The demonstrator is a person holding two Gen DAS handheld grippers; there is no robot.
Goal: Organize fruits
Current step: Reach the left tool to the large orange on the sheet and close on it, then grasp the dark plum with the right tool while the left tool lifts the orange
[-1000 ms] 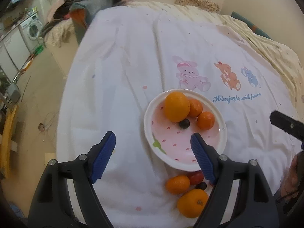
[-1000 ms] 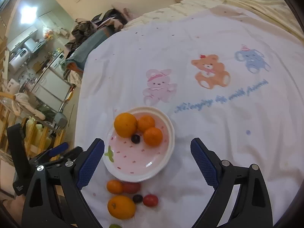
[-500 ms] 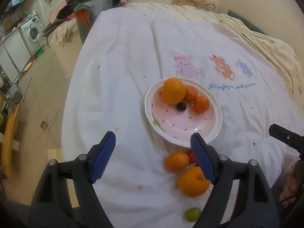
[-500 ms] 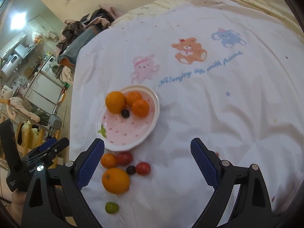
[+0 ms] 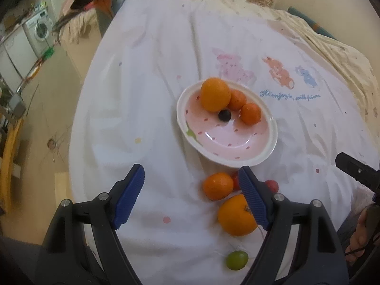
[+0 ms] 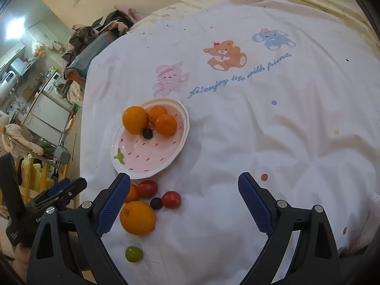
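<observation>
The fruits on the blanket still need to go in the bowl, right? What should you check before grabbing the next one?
1. Left gripper open, nothing in it: ok.
2. Right gripper open, nothing in it: ok.
3. Bowl has bare room at its near side: ok.
4. Big orange outside the bowl uncovered: ok.
5. Green fruit lies apart from the others: ok.
6. Small dark fruit free of the red tomato beside it: cannot tell.
</observation>
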